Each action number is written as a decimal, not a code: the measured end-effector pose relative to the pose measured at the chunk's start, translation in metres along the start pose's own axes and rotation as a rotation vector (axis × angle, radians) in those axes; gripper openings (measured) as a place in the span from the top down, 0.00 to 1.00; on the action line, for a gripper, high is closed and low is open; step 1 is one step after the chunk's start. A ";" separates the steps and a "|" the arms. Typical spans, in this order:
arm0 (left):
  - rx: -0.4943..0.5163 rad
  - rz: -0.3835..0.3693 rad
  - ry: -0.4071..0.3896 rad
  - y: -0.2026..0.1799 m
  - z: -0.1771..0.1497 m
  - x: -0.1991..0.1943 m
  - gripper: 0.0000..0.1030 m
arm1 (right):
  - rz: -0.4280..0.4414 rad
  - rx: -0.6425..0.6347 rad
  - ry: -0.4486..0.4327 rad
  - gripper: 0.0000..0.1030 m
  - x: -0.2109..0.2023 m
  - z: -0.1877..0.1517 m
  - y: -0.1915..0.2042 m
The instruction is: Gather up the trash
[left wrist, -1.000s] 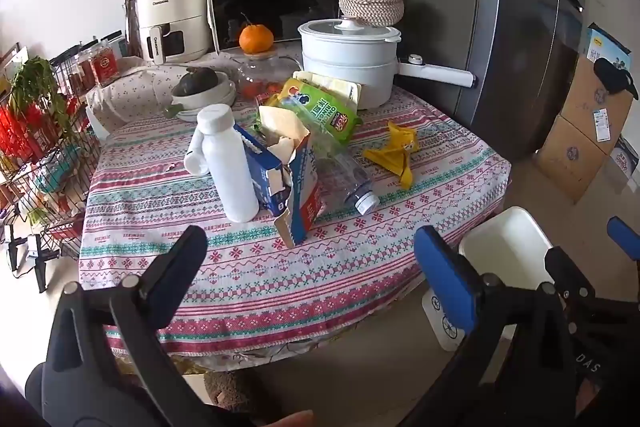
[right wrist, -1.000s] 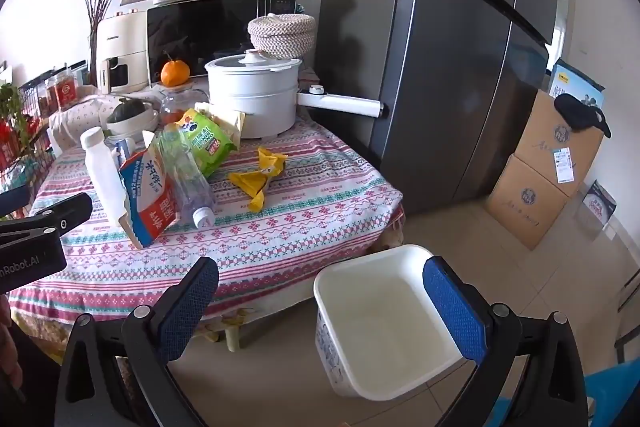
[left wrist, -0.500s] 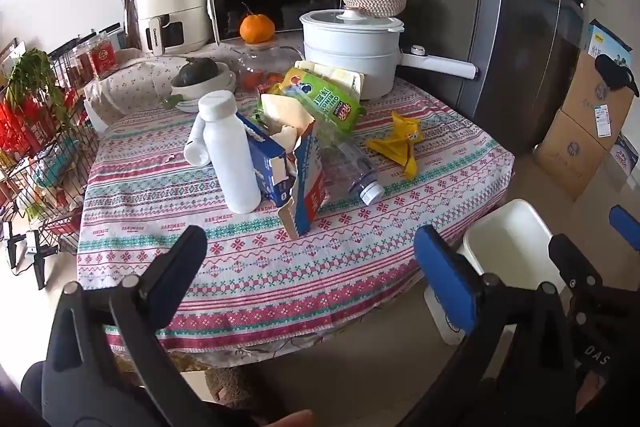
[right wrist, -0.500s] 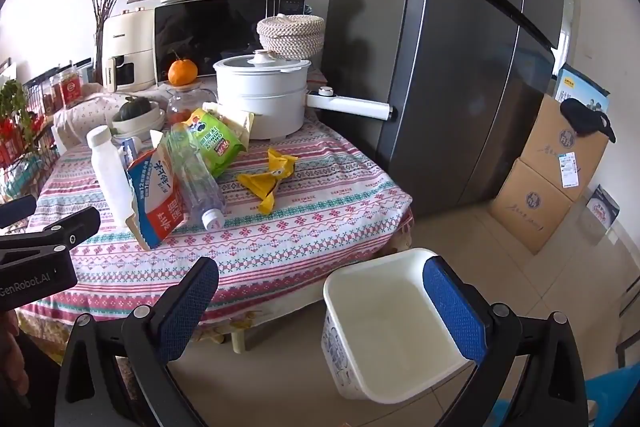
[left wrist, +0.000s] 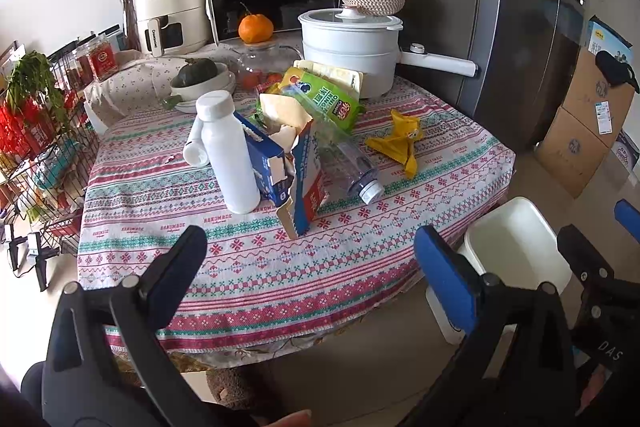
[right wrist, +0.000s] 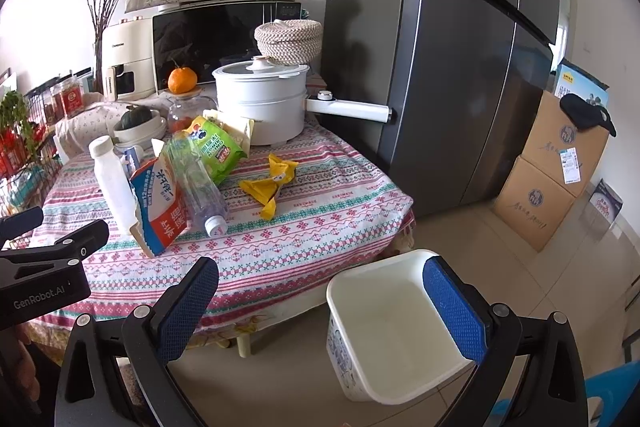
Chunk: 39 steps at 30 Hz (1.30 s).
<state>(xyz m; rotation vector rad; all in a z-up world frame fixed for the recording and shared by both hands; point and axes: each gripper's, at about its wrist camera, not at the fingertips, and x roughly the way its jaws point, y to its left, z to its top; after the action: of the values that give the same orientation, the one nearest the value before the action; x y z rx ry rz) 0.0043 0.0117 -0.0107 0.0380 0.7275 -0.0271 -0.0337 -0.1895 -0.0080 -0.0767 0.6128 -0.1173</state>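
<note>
A table covered with a red, green and white patterned cloth (left wrist: 248, 267) carries a cluster of trash toward its middle. A white plastic bottle with a screw cap (left wrist: 230, 153) stands upright, its long axis vertical, and touching its right side is a torn blue, white and red paper milk carton (left wrist: 298, 173), standing with its ripped top open upward. Against the carton's right side lies a clear plastic bottle (left wrist: 348, 163) on its side, its long axis running from the back of the table toward the front edge, white cap pointing to the near right. Its far end rests under a green snack packet (left wrist: 326, 99), which leans in front of a white lidded electric pot with a long handle (left wrist: 348, 55). A crumpled yellow wrapper (left wrist: 400, 141) lies flat on the cloth well apart to the right of the clear bottle. On the floor beside the table's right corner stands a white square plastic bin (right wrist: 384, 323), mouth up. The left gripper (left wrist: 310, 275) hovers over the near edge of the table with its jaws spread wide and nothing between them. The right gripper (right wrist: 320, 303) hangs above the floor between table and bin, likewise spread wide and empty.
</note>
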 end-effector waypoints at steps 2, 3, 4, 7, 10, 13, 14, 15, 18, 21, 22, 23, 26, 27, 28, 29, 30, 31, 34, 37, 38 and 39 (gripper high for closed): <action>-0.001 -0.001 0.001 0.001 0.000 0.001 0.00 | 0.000 0.001 -0.001 0.00 0.000 0.001 0.000; -0.001 -0.001 0.000 0.002 0.000 0.001 0.00 | -0.001 0.002 -0.002 0.00 -0.001 0.001 0.000; 0.000 0.000 -0.001 0.002 0.000 0.001 0.00 | -0.001 0.003 -0.001 0.00 -0.001 0.001 0.000; 0.000 0.001 -0.002 0.000 -0.001 0.000 0.00 | 0.000 0.005 -0.002 0.00 -0.001 0.001 -0.001; 0.003 0.004 -0.002 -0.003 -0.001 0.000 0.00 | 0.000 0.006 0.000 0.00 0.000 0.002 -0.001; 0.000 0.003 -0.003 -0.002 -0.001 0.000 0.00 | 0.000 0.005 -0.001 0.00 0.000 0.002 -0.001; 0.000 0.003 -0.002 -0.002 -0.001 0.001 0.00 | 0.000 0.005 -0.002 0.00 0.000 0.002 -0.001; 0.000 0.003 -0.002 -0.002 -0.001 0.001 0.00 | 0.000 0.004 -0.002 0.00 0.000 0.002 -0.001; 0.001 0.003 -0.003 -0.002 -0.001 0.001 0.00 | -0.001 0.006 0.000 0.00 0.000 0.002 -0.001; 0.001 0.002 -0.001 -0.003 0.000 0.000 0.00 | 0.001 0.006 -0.001 0.00 0.000 0.002 -0.001; 0.000 0.002 -0.001 -0.002 -0.001 0.000 0.00 | 0.001 0.005 -0.002 0.00 0.000 0.002 -0.001; 0.000 0.002 -0.002 -0.003 -0.001 -0.001 0.00 | 0.000 0.005 -0.002 0.00 0.000 0.002 -0.001; 0.001 0.002 -0.002 -0.003 -0.001 -0.001 0.00 | 0.000 0.008 0.000 0.00 0.000 0.002 -0.001; 0.002 0.002 -0.001 -0.003 -0.001 -0.001 0.00 | 0.000 0.007 0.000 0.00 0.000 0.002 -0.001; 0.002 0.003 0.000 -0.003 0.000 0.000 0.00 | -0.001 0.007 -0.001 0.00 0.000 0.002 -0.001; 0.002 0.002 0.000 -0.003 -0.001 -0.001 0.00 | 0.000 0.007 -0.001 0.00 0.000 0.002 -0.001; 0.002 0.002 0.000 -0.002 -0.001 -0.001 0.00 | 0.000 0.007 -0.001 0.00 0.000 0.002 -0.001; 0.001 0.002 -0.001 -0.003 -0.001 -0.001 0.00 | 0.000 0.007 -0.001 0.00 0.000 0.002 -0.001; 0.000 0.003 -0.003 -0.002 -0.001 -0.001 0.00 | 0.000 0.007 0.000 0.00 0.000 0.002 -0.001; -0.001 0.006 -0.002 -0.001 -0.001 -0.001 0.00 | 0.003 0.007 -0.001 0.00 0.000 0.002 -0.001; 0.000 0.007 -0.001 -0.001 -0.001 -0.001 0.00 | 0.004 0.007 -0.003 0.00 0.000 0.002 0.000; 0.000 0.006 -0.001 -0.001 -0.001 -0.001 0.00 | 0.004 0.006 -0.004 0.00 0.000 0.002 0.000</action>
<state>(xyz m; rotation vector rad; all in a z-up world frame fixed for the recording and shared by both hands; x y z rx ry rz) 0.0025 0.0112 -0.0107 0.0408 0.7260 -0.0212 -0.0330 -0.1897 -0.0067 -0.0696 0.6089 -0.1155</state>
